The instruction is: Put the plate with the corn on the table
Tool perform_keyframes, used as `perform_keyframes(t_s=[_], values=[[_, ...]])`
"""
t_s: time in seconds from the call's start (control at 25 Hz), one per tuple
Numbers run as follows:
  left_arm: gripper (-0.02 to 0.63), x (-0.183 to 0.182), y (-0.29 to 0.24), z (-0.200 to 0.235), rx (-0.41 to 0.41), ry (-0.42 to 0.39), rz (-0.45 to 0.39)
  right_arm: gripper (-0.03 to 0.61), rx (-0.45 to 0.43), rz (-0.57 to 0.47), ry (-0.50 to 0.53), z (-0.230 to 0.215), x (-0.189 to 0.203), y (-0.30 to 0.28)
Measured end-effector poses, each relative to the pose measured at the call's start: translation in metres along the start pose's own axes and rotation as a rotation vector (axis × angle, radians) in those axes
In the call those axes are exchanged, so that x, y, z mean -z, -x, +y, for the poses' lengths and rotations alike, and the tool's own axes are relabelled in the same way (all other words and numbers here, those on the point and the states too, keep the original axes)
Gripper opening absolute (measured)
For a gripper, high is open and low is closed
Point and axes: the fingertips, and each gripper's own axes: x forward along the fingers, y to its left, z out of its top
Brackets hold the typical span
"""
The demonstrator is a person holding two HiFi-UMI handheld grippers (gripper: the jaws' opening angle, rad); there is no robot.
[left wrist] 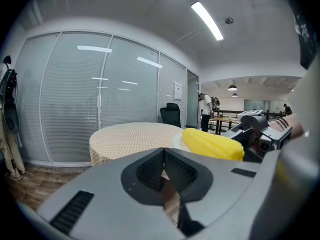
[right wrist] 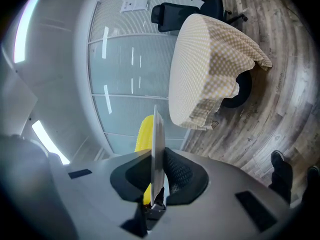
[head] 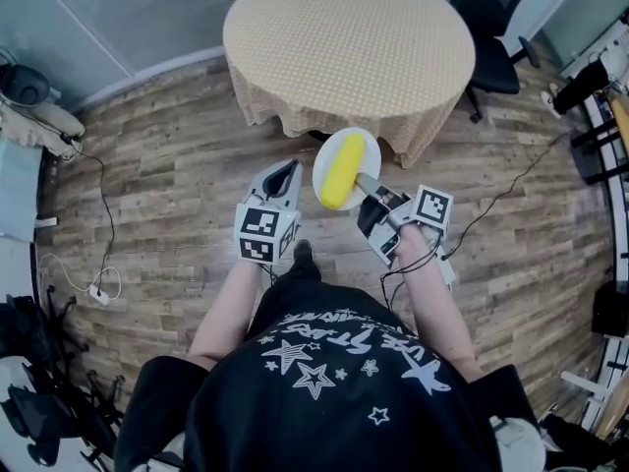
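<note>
Corn cob (head: pixel 341 170) lies on the white plate (head: pixel 369 151), held above the floor just short of the round table (head: pixel 349 32). Right gripper (head: pixel 369 187) pinches the plate's rim between its 2 jaws. Left gripper (head: pixel 282 177), equally short of the table, seems closed on nothing.

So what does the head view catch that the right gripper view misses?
Only the head view: the left gripper, the person's black star-print shirt. Only the right gripper view: a ceiling strip light, and the round white plate seen edge-on, held by the right gripper. Both: the yellow corn cob, the round beige-clothed table, the black office chair.
</note>
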Motion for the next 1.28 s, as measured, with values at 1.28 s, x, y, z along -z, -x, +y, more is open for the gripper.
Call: perform_keyframes(t_s=[1.28], values=[[0.008, -0.024, -0.088, 0.120, 0.070, 0.001, 0.014, 0.048, 0.023, -0.146, -0.033, 0.002, -0.086, -0.102]])
